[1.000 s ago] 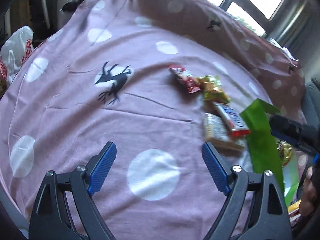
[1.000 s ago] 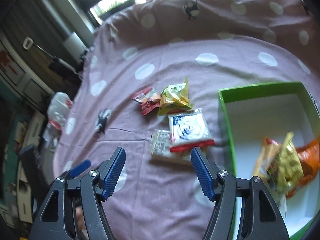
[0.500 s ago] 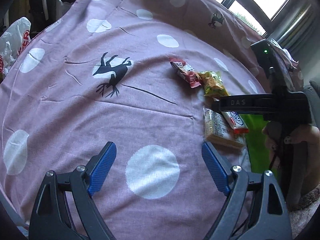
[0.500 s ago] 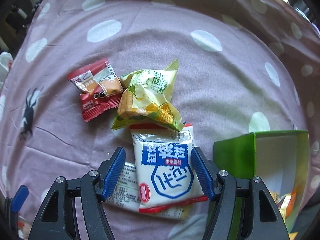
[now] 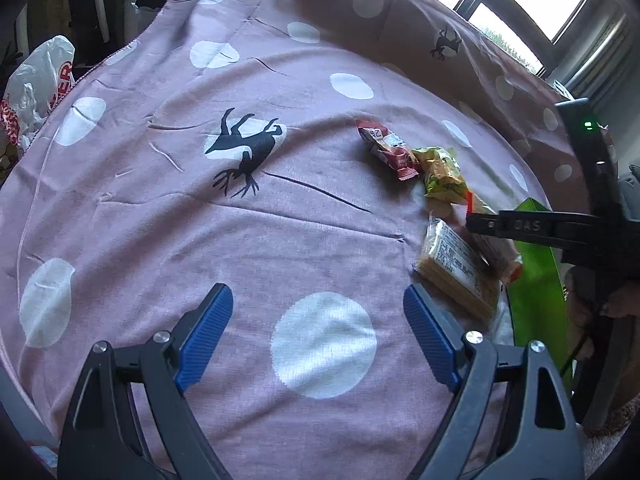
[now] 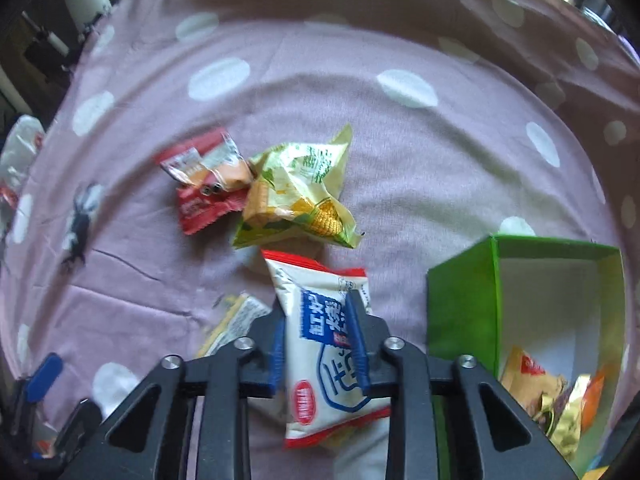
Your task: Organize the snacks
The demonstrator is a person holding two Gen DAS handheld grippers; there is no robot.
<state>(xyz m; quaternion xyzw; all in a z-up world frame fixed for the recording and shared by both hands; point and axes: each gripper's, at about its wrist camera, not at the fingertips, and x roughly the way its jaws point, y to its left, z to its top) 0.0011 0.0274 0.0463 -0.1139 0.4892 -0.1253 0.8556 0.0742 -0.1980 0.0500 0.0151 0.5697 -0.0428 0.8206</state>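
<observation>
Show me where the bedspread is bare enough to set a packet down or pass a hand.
Free: the pink spotted bedspread from the deer print to the open left gripper; also the strip behind the corn snack. Crowded: the red packet, corn snack and cracker pack cluster beside the green box, where the right gripper is closing on the white-and-blue packet.

A bed (image 6: 460, 184) carries everything, spread with a mauve sheet (image 5: 168, 248) dotted white and printed with black deer. On the sheet lie a red snack packet (image 6: 204, 184) touching a yellow corn-snack bag (image 6: 296, 196), a clear-wrapped cracker pack (image 5: 456, 268) — partly under a white-and-blue packet (image 6: 320, 340) — and just beside them an open green box (image 6: 460, 304) holding more snacks.
</observation>
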